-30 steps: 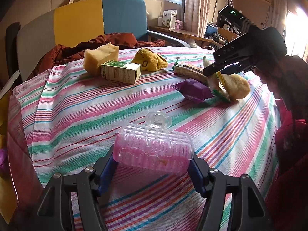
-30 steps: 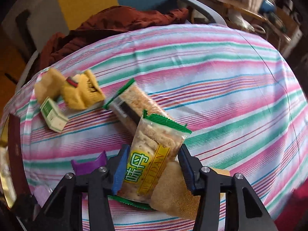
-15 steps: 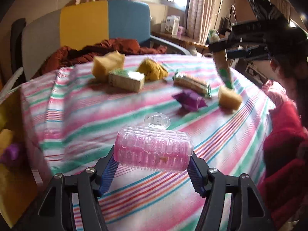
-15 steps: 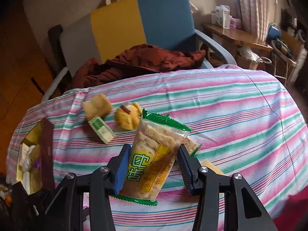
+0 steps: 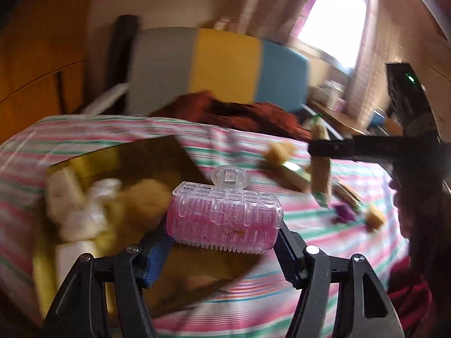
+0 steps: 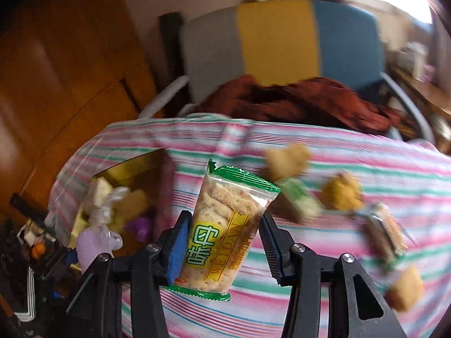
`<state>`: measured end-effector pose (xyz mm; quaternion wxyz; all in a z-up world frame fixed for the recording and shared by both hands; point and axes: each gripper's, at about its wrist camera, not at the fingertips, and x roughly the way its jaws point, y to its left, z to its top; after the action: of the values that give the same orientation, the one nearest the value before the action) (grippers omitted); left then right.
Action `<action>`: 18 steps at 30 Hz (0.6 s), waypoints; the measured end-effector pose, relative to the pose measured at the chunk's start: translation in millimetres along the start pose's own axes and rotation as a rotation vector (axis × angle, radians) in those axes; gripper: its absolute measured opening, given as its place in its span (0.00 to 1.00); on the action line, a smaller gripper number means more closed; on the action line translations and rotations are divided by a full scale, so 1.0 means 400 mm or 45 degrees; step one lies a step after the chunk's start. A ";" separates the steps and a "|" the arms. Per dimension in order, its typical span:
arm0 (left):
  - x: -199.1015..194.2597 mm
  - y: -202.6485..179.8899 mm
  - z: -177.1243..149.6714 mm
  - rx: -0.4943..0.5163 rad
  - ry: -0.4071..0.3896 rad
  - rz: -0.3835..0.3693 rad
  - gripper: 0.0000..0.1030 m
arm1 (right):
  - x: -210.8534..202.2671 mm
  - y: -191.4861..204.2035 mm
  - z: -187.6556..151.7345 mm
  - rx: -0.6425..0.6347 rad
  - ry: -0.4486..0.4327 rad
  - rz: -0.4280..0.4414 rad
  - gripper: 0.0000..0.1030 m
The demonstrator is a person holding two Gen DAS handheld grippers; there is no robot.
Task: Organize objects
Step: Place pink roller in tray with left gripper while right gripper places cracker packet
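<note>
My left gripper [image 5: 224, 238] is shut on a pink clear hair clip [image 5: 224, 218] and holds it above the near edge of an open gold box [image 5: 124, 166] with several items inside. My right gripper [image 6: 222, 242] is shut on a green-edged cracker packet [image 6: 225, 233], held in the air over the striped tablecloth [image 6: 352, 157], right of the same box [image 6: 132, 169]. The right gripper also shows in the left wrist view [image 5: 320, 163], high on the right with the packet. The left gripper with the clip shows low left in the right wrist view [image 6: 90, 243].
On the cloth lie a yellow sponge [image 6: 287, 157], a green-white carton [image 6: 301, 201], a yellow plush toy [image 6: 341, 191], a second cracker packet [image 6: 384, 232], another sponge [image 6: 406, 288] and a purple wrapper [image 5: 344, 212]. A chair with a red garment [image 6: 296, 98] stands behind.
Both grippers have swung left with their loads. The box has come into view, and the left gripper now holds the clip over it. The views are motion-blurred.
</note>
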<state>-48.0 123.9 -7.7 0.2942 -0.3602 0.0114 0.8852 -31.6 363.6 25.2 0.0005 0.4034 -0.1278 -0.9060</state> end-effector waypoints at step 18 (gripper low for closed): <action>-0.013 0.243 -0.072 -0.269 0.065 0.121 0.66 | 0.267 0.341 0.139 -0.212 0.128 0.118 0.72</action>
<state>-78.3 34.0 -44.2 0.2117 -0.4109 -0.0574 0.8849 -158.3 233.3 14.4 0.0826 0.4405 -0.0703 -0.8912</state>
